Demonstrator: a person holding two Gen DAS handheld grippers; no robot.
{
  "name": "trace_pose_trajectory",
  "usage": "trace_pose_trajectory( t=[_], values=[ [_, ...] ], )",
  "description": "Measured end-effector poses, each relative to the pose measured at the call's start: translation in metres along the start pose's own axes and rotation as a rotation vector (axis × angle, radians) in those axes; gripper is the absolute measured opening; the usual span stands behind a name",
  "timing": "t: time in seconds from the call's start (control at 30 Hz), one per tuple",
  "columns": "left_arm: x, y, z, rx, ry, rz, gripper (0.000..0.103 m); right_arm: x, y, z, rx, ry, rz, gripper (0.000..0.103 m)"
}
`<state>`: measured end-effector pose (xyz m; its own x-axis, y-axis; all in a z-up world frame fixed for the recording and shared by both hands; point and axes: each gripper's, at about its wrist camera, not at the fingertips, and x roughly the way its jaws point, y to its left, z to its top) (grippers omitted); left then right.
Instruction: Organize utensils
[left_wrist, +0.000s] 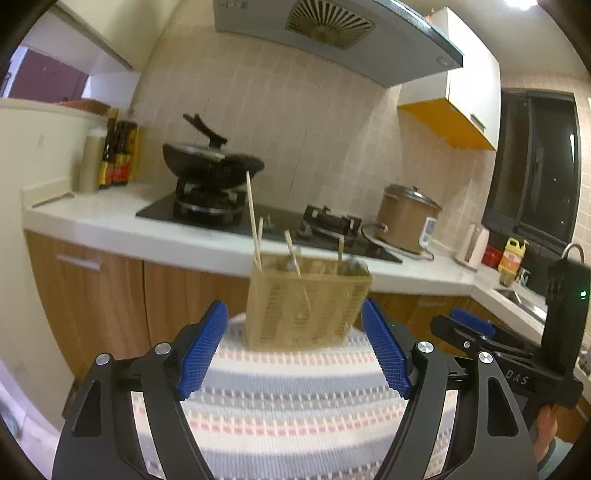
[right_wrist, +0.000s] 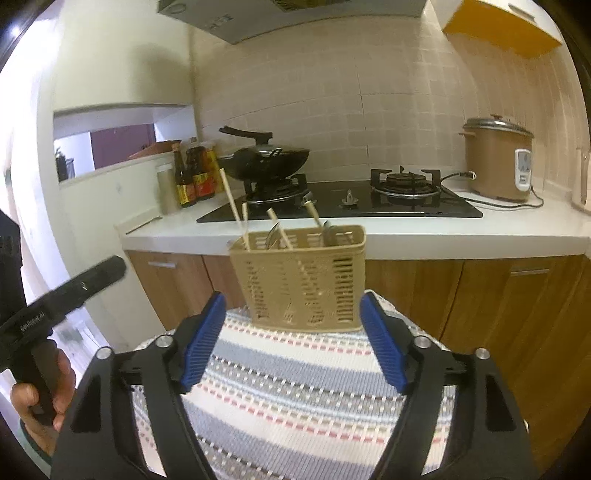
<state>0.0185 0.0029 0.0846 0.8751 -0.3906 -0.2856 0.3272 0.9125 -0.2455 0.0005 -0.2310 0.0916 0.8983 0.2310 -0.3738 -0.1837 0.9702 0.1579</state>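
A tan slotted utensil basket stands upright at the far edge of a striped cloth-covered table. Wooden chopsticks and metal spoons stick out of its top. My left gripper is open and empty, just short of the basket. My right gripper is open and empty, its blue pads to either side of the basket's base. The right gripper also shows in the left wrist view, and the left one's body at the left of the right wrist view.
Behind the table runs a white counter with wooden cabinets, a black gas hob, a black wok, sauce bottles, and a brown rice cooker. A sink lies at the right.
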Motion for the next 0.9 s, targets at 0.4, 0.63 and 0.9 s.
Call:
trace_pose_trajectory(
  t=[0.4, 0.63, 0.9],
  values=[
    [-0.024, -0.015, -0.047, 0.105, -0.126, 0.199, 0.09, -0.024, 0.016, -0.052, -0.019, -0.123, -0.189, 0.091],
    [-0.012, -0.019, -0.062, 0.141, -0.109, 0.249, 0.093, -0.014, 0.0, -0.062, 0.018, -0.114, -0.223, 0.091],
    [0.004, -0.022, -0.076, 0.197, -0.058, 0.262, 0.093, -0.006, -0.001, -0.072, -0.034, -0.119, -0.295, 0.093]
  ],
)
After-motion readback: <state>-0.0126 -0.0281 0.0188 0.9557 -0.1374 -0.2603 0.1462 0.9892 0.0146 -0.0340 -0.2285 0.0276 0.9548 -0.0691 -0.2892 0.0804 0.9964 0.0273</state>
